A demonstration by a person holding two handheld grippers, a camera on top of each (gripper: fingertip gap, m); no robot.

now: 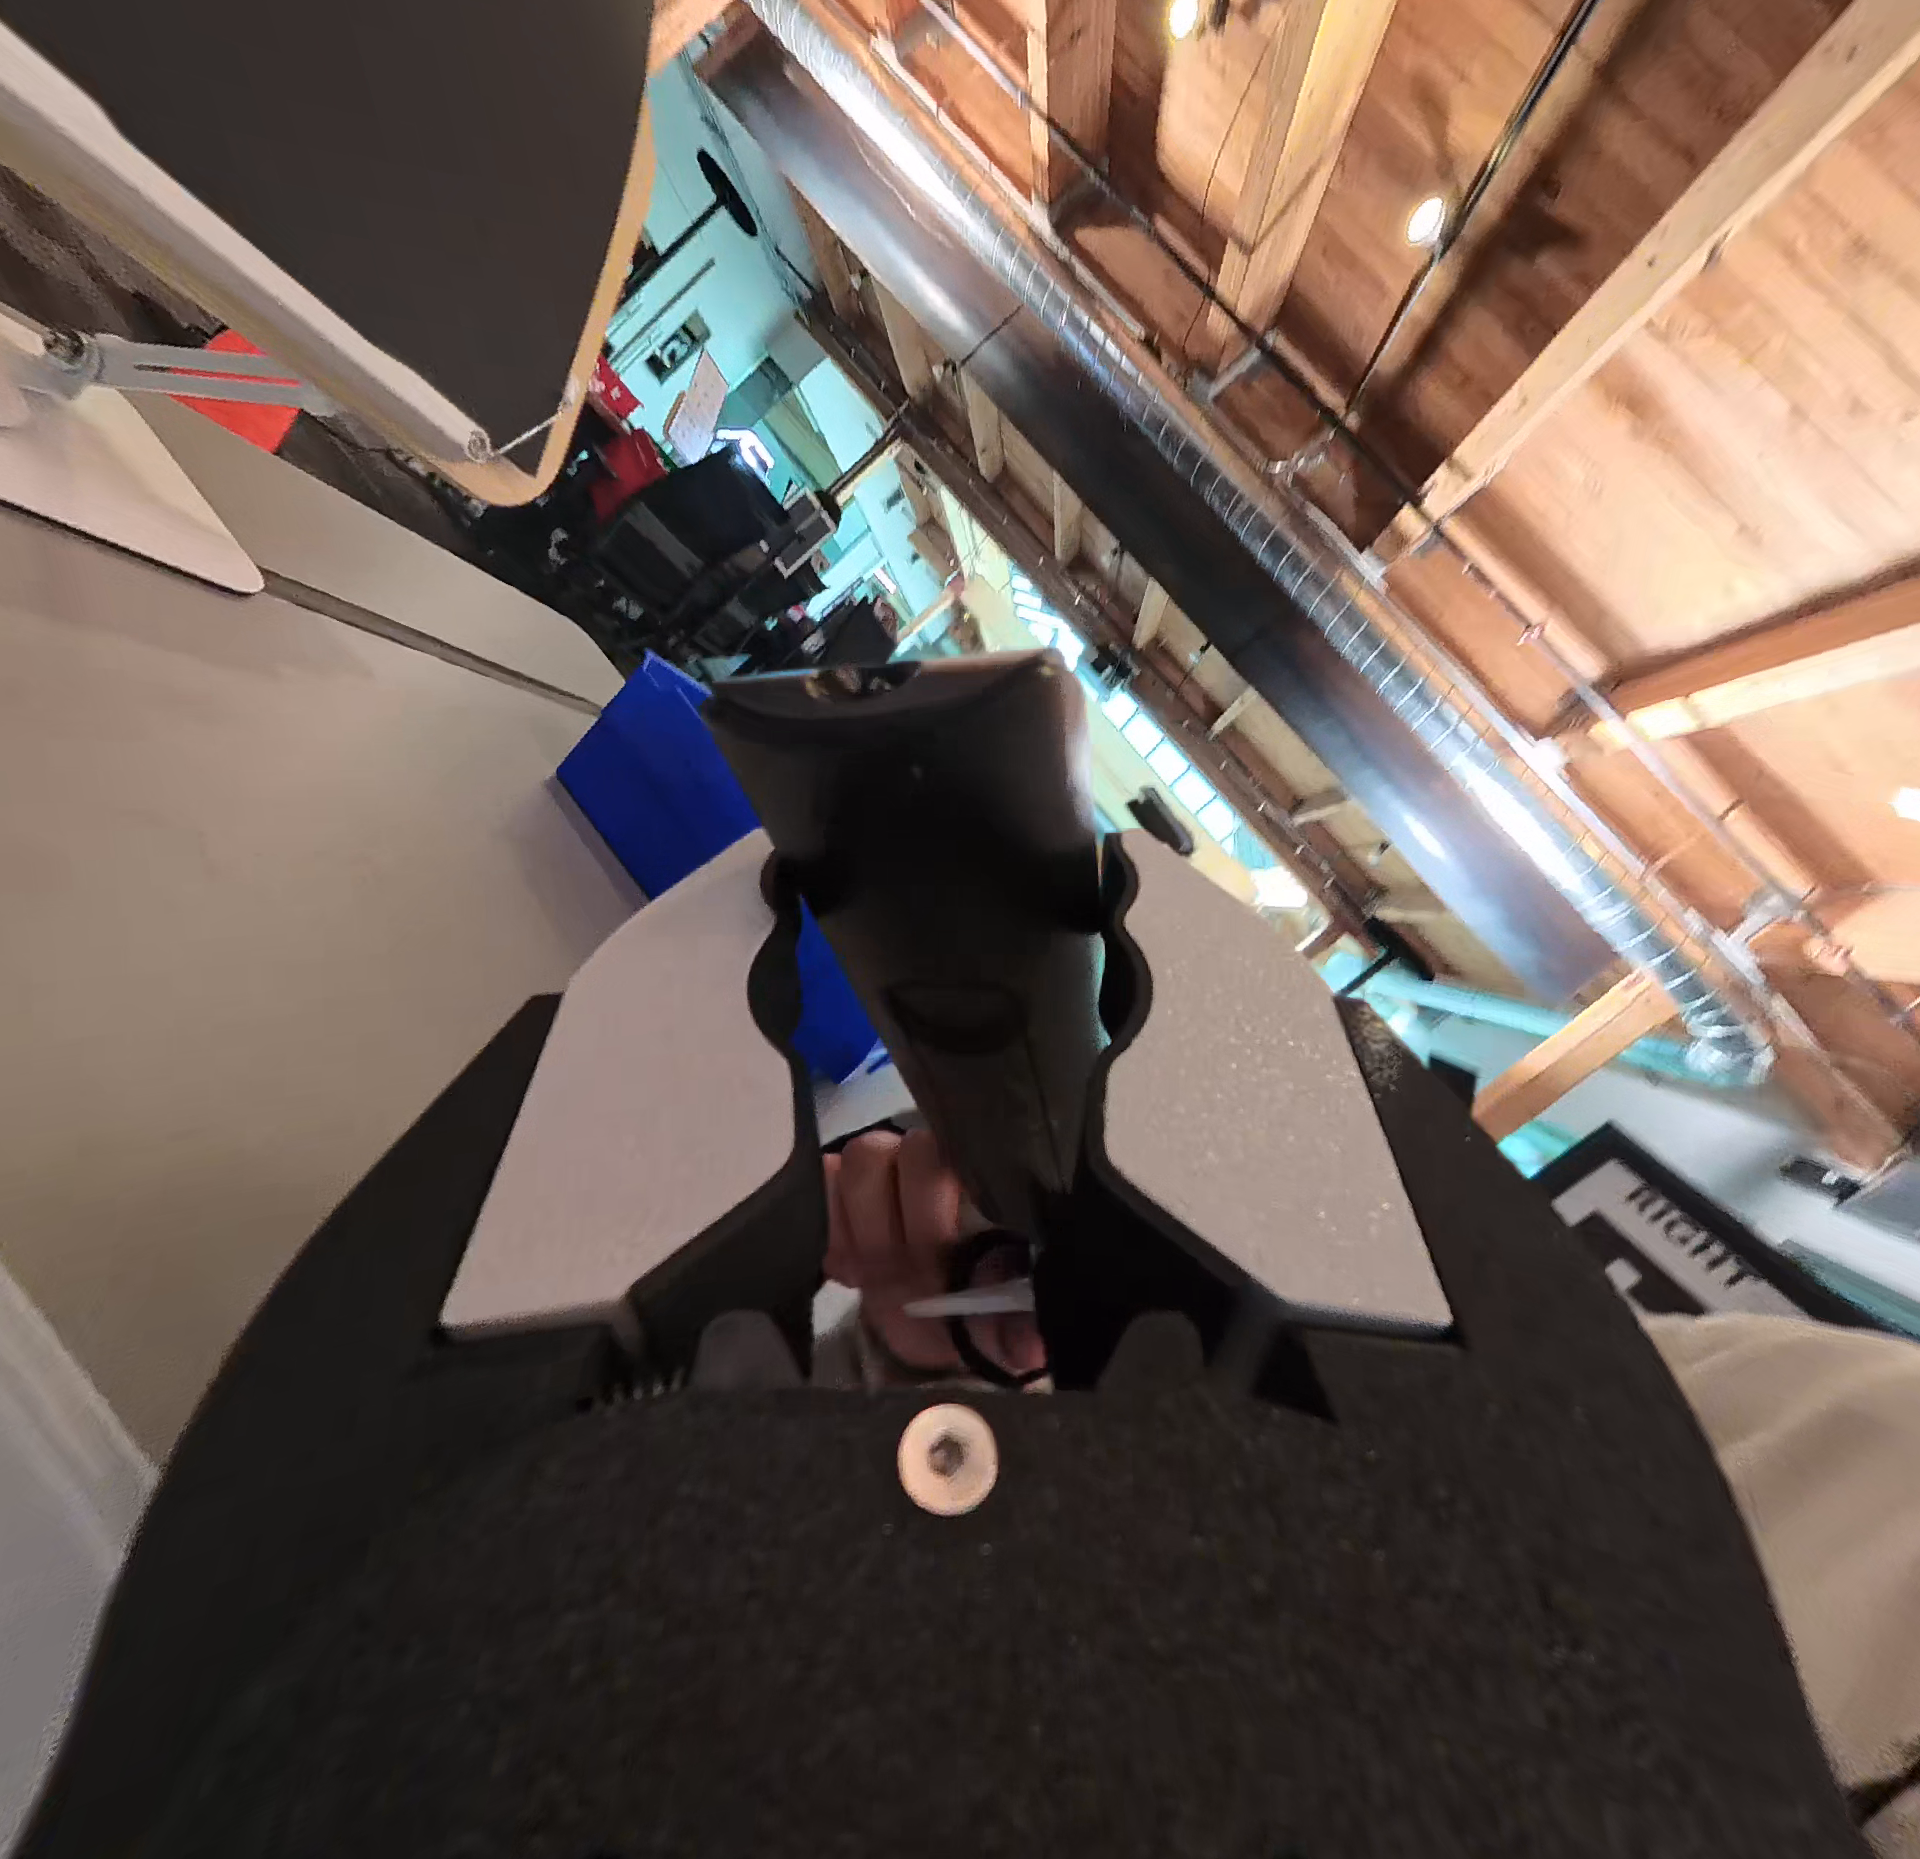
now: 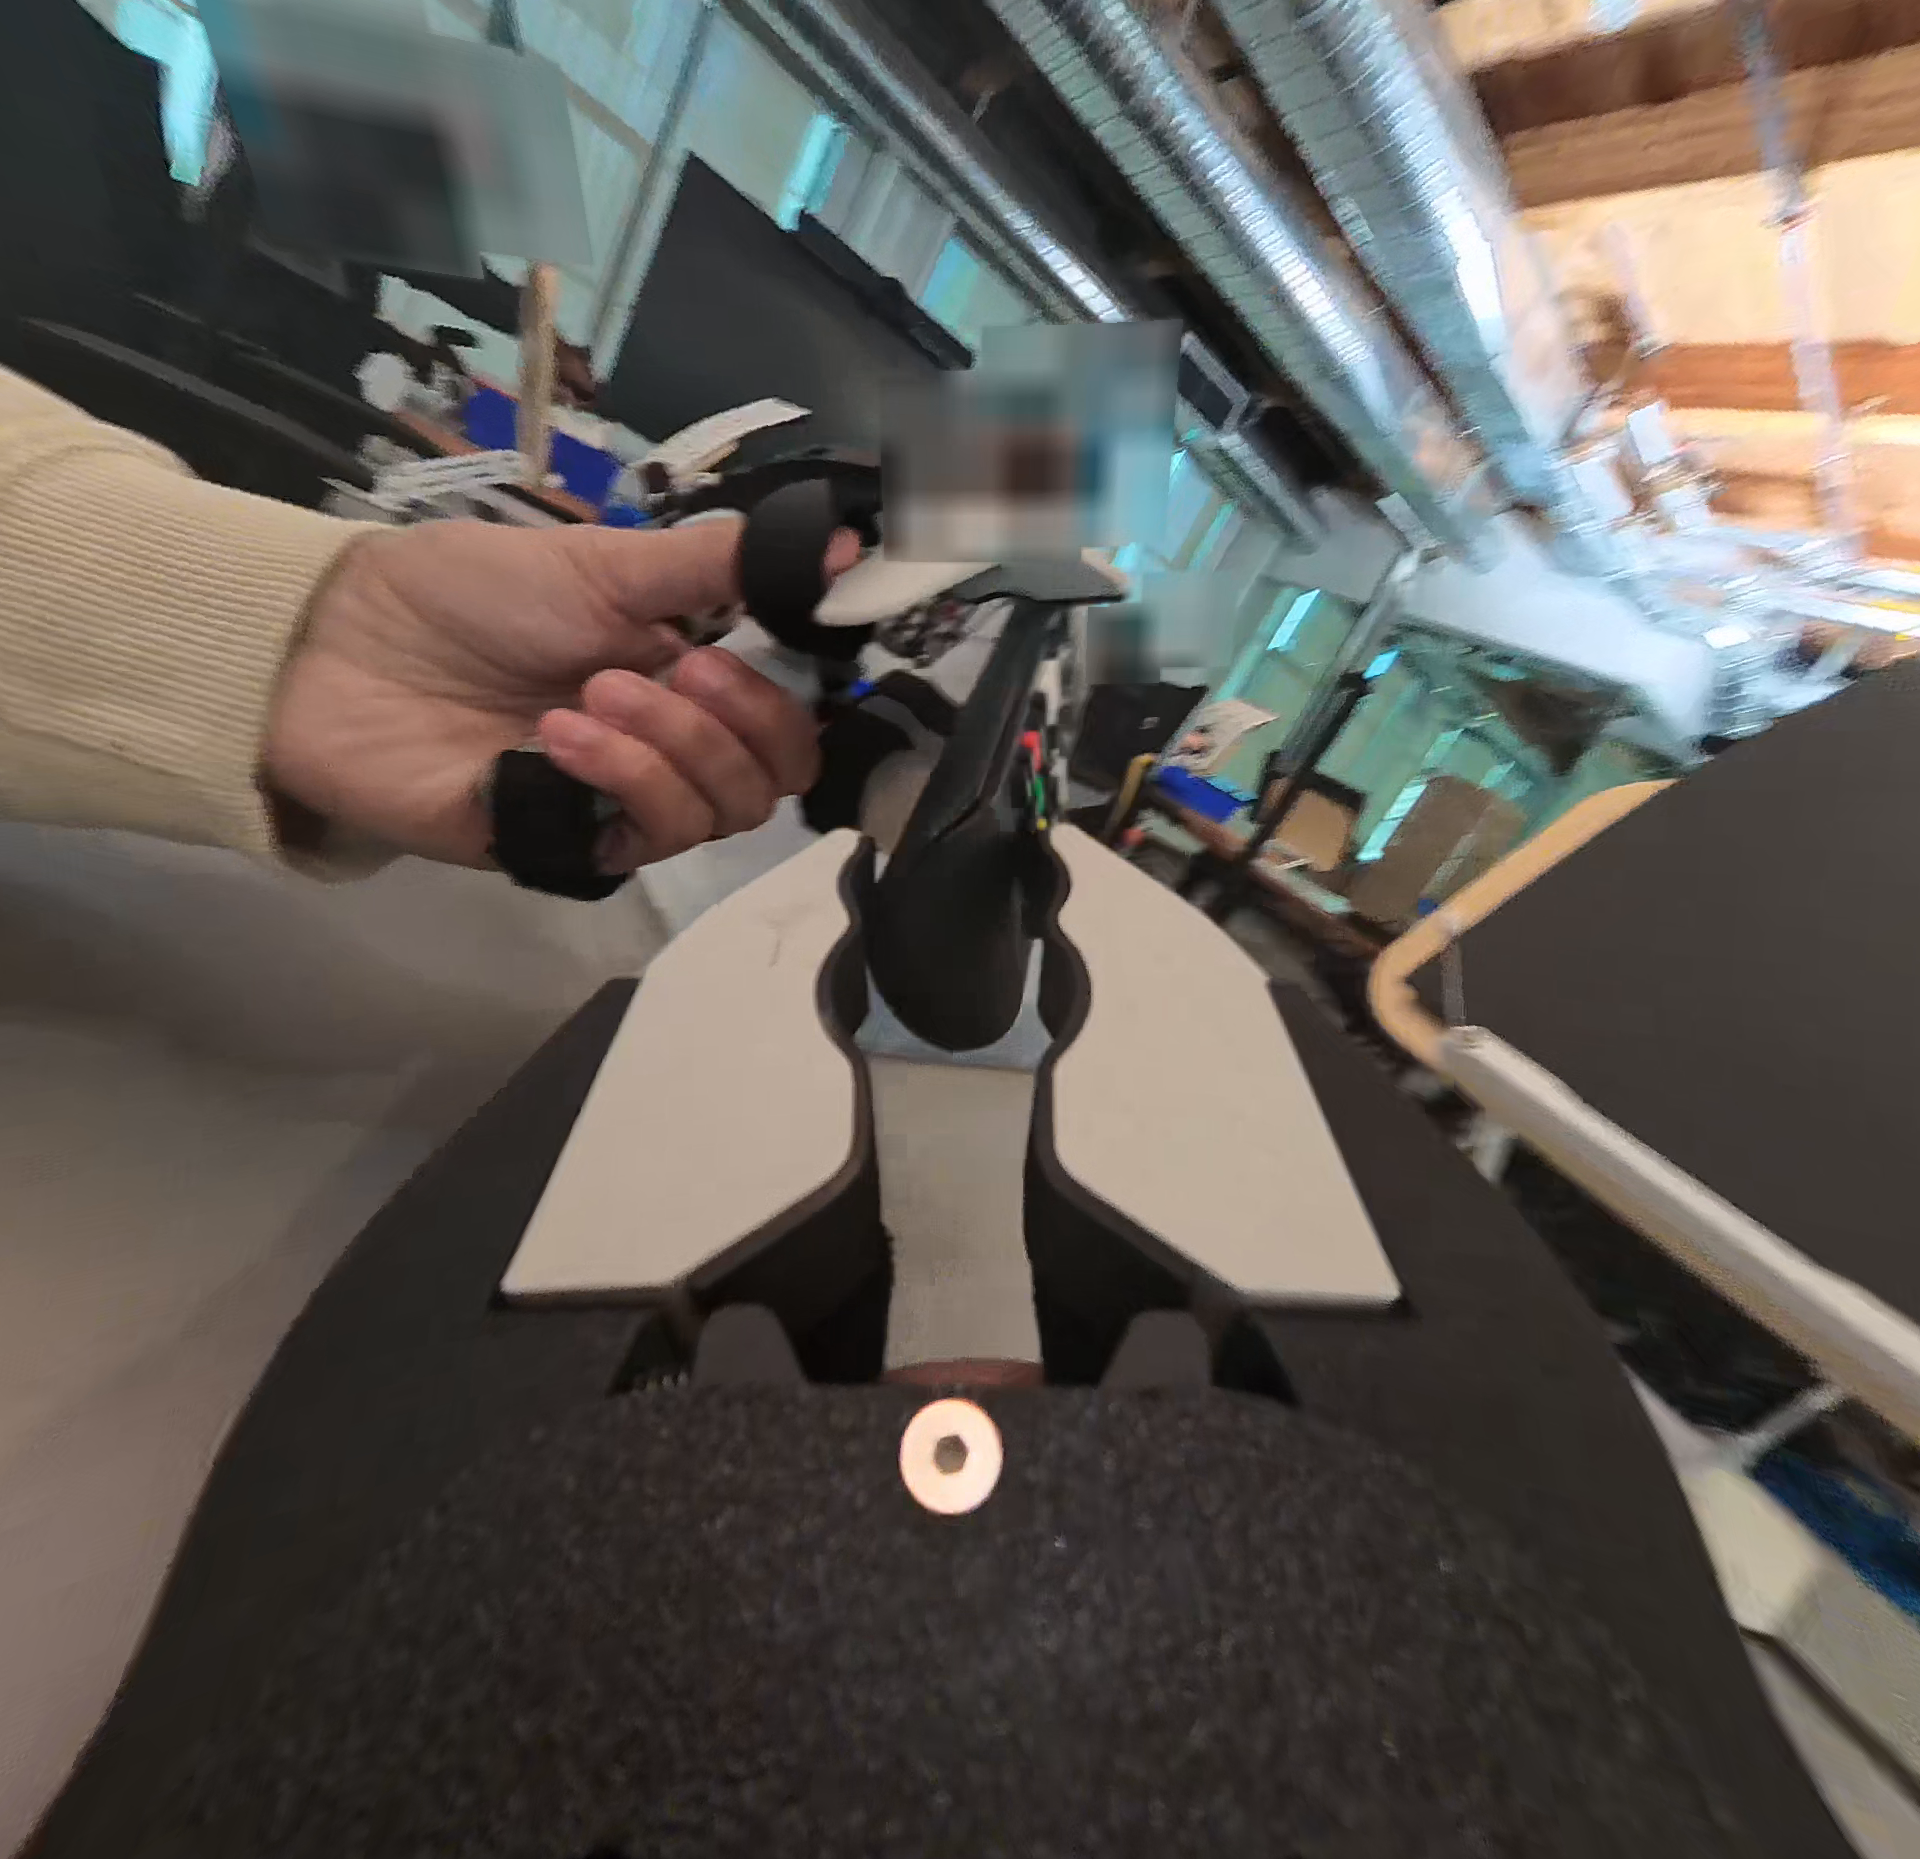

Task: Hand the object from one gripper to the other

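Note:
The object is a black tool [image 1: 914, 822] with a slim handle and a wide flat head. In the left wrist view my left gripper [image 1: 940, 874] is shut on it, the wide head sticking out past the fingertips and the narrow end pointing back at the camera. In the right wrist view my right gripper [image 2: 951, 926] is shut around the rounded butt of the same tool [image 2: 945, 957], which rises to its flat head. The left gripper's grey pad [image 2: 883, 583], worn on a hand [image 2: 468, 666] with black finger loops, sits by that head. The tool is held in the air.
A grey table top [image 1: 260, 874] lies to the left, with a blue bin [image 1: 665, 801] at its far edge. A dark panel with a wooden rim shows in the left wrist view [image 1: 416, 147] and in the right wrist view [image 2: 1683, 926]. A cream sleeve [image 2: 135, 614] fills the left. Some 9 cm of space lies between my two pairs of fingers.

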